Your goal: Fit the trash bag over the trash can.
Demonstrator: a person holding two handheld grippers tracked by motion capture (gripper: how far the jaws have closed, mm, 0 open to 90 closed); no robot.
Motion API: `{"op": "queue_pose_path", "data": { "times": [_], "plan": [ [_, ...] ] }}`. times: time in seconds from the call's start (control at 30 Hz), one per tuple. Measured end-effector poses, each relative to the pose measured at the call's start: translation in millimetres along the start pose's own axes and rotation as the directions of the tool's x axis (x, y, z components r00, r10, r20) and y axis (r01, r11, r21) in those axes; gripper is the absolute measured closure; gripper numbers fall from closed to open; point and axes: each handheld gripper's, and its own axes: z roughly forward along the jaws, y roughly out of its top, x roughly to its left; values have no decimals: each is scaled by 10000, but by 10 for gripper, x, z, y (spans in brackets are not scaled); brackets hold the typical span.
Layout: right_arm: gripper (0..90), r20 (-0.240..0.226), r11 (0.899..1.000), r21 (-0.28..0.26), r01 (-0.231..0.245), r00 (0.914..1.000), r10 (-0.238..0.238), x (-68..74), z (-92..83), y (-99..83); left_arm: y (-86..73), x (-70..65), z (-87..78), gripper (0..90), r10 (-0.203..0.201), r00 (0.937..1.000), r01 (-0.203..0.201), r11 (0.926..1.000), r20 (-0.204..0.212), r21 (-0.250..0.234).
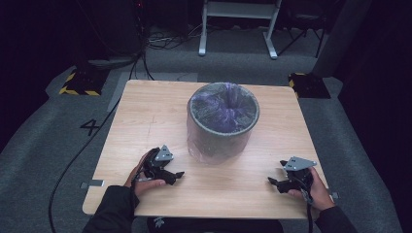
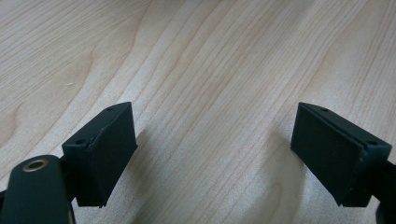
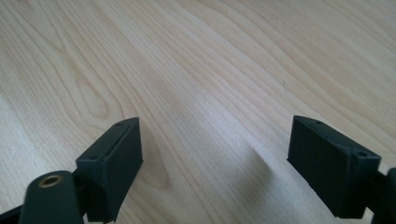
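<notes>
My left gripper (image 1: 176,174) and right gripper (image 1: 271,181) rest on the counter (image 1: 145,116), fingers (image 2: 105,149) spread, holding nothing. At twelve o'clock stands the bag-lined bin (image 1: 222,121). Its thin liner could tear if I pinch carelessly.

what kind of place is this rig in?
Likely a lab or recording studio, not a home: a lone wooden table on grey carpet, black-and-yellow hazard-striped floor blocks, loose cables on the floor, and dark surroundings. A lined bin stands on the table.
</notes>
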Motion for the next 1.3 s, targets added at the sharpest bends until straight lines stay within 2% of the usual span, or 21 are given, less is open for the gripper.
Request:
{"op": "queue_pose_path", "data": {
  "times": [0.27,0.43,0.6,0.9,1.3],
  "plan": [
    [178,-235,9974,-326,-643,9977,636,-41,-39,-114,0,-1,-1,136,-12,10000,12,10000,-16,15],
    [174,-440,9899,-612,-1280,9911,1254,-74,-64,-216,0,-1,0,136,-13,10000,13,10000,-2,8],
    [166,-402,9845,-476,-1690,9851,1672,-104,-105,-268,0,0,-1,136,-5,10000,5,10000,2,16],
    [167,-116,9785,-484,-2004,9797,2001,-151,-191,-367,0,0,-2,136,10,10000,-10,10000,-17,15],
    [157,-16,9777,-462,-2049,9787,2051,-162,-203,-383,0,0,0,136,2,10000,-2,10000,6,3]
  ]
}}
